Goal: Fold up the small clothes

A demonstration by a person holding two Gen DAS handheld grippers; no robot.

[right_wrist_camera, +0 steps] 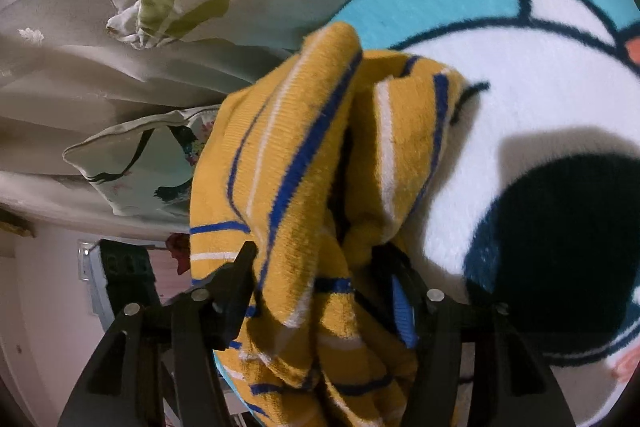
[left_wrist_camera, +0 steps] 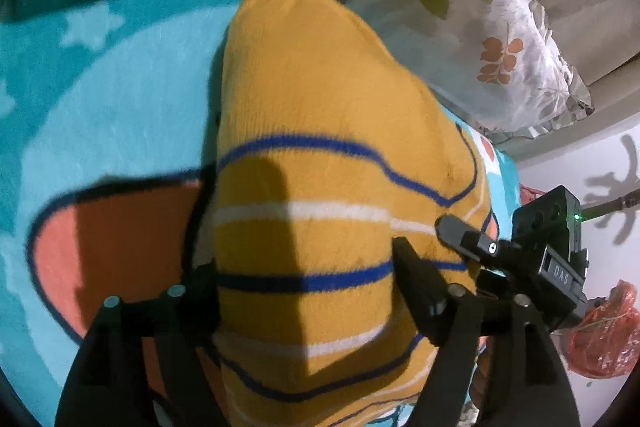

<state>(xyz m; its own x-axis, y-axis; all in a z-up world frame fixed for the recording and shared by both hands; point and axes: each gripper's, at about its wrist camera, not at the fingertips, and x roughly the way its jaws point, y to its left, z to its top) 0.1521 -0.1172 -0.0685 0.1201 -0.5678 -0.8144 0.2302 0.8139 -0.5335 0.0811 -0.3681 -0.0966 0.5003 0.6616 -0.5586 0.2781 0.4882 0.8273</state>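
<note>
A mustard-yellow knit garment (left_wrist_camera: pixel 320 131) with blue and white stripes lies draped over a teal cartoon blanket (left_wrist_camera: pixel 112 83). My left gripper (left_wrist_camera: pixel 304 267) has its fingers either side of the garment's near edge and grips the fabric. My right gripper (right_wrist_camera: pixel 316 259) is shut on a bunched fold of the same garment (right_wrist_camera: pixel 304 155), holding it raised above the blanket (right_wrist_camera: pixel 520 75). The right gripper's body also shows in the left wrist view (left_wrist_camera: pixel 548 255) at the garment's right edge.
Floral pillows (left_wrist_camera: pixel 500 39) and beige bedding (right_wrist_camera: pixel 100 99) lie behind the garment. A red plastic bag (left_wrist_camera: pixel 608 339) sits on the pale floor past the bed's edge. A pale green pillow (right_wrist_camera: pixel 136 167) lies to the left in the right wrist view.
</note>
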